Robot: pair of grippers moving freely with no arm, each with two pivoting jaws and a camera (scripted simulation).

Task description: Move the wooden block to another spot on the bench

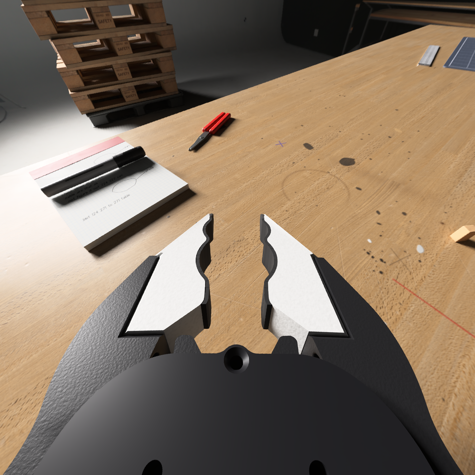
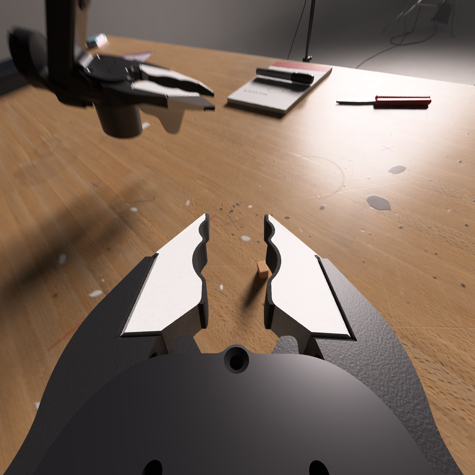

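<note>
The small wooden block lies on the wooden bench, seen far below between my right gripper's fingers, close to the right finger. My right gripper is open and empty, high above the block. In the left wrist view the block lies at the right edge. My left gripper is open and empty, over bare bench, well left of the block. The left gripper also shows in the right wrist view, hovering at upper left.
A notepad with a black marker on it lies left of the left gripper. Red-handled pliers lie beyond. A grey bar and a blue sheet lie far right. Stacked pallets stand off the bench.
</note>
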